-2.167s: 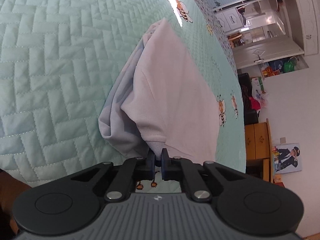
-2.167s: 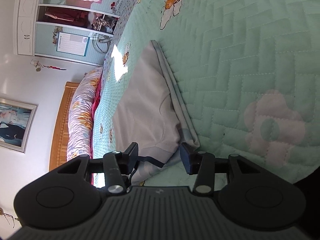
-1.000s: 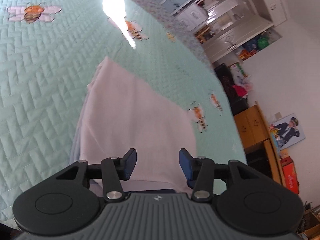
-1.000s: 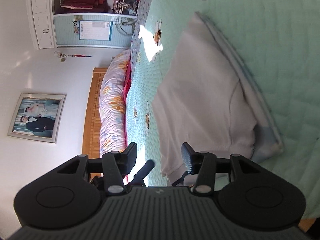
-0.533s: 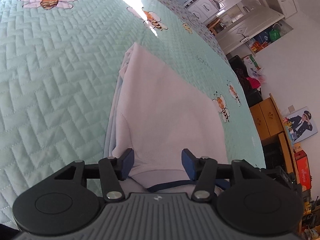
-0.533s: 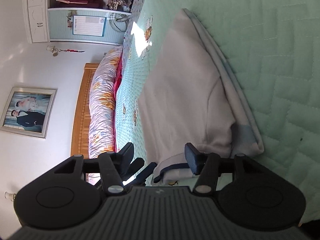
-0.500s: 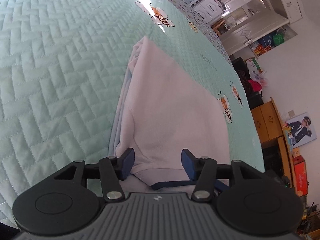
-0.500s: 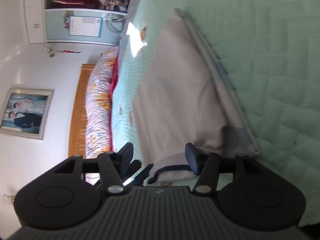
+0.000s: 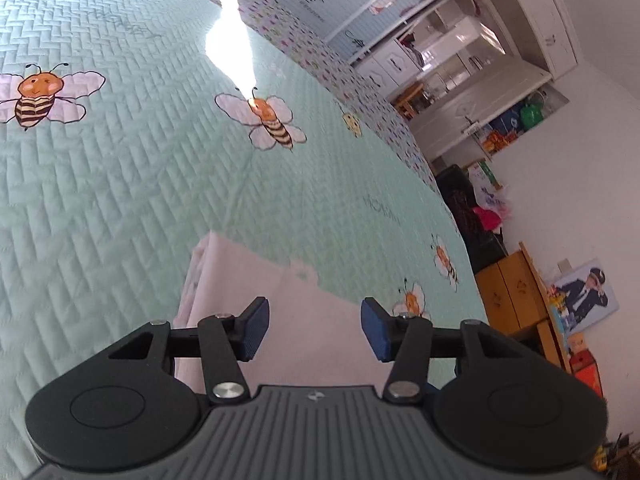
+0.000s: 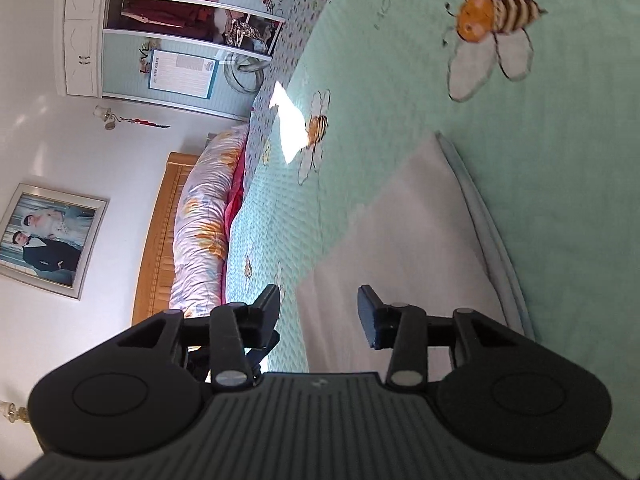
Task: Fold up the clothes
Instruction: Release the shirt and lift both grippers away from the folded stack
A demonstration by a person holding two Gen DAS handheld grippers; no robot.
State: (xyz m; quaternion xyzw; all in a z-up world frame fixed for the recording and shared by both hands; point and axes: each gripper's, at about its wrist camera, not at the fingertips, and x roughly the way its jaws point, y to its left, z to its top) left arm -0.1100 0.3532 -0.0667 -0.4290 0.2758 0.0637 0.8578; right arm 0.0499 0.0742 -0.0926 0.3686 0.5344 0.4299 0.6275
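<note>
A folded pale pink garment (image 9: 316, 292) lies flat on the mint quilted bedspread (image 9: 120, 184). In the left wrist view my left gripper (image 9: 314, 328) hovers over its near part, open, with nothing between the blue pads (image 9: 254, 328). In the right wrist view the same garment (image 10: 420, 240) shows a light blue layer (image 10: 494, 248) along its right edge. My right gripper (image 10: 320, 316) hangs above the garment's left edge, its jaws opening a little, with nothing gripped. The garment's near end is hidden behind both gripper bodies.
The bedspread (image 10: 560, 152) carries bee prints (image 9: 268, 120) and a bright sun patch (image 9: 230, 40). A floral rolled duvet (image 10: 204, 224) lies against the wooden headboard (image 10: 154, 248). Past the bed's far edge stand a yellow cabinet (image 9: 516, 292) and a wardrobe (image 10: 96, 28).
The left gripper, earlier shut on the garment's hem, has let go. Both grippers have lifted and drawn back, so the garment's dark-trimmed near edge has dropped out of sight.
</note>
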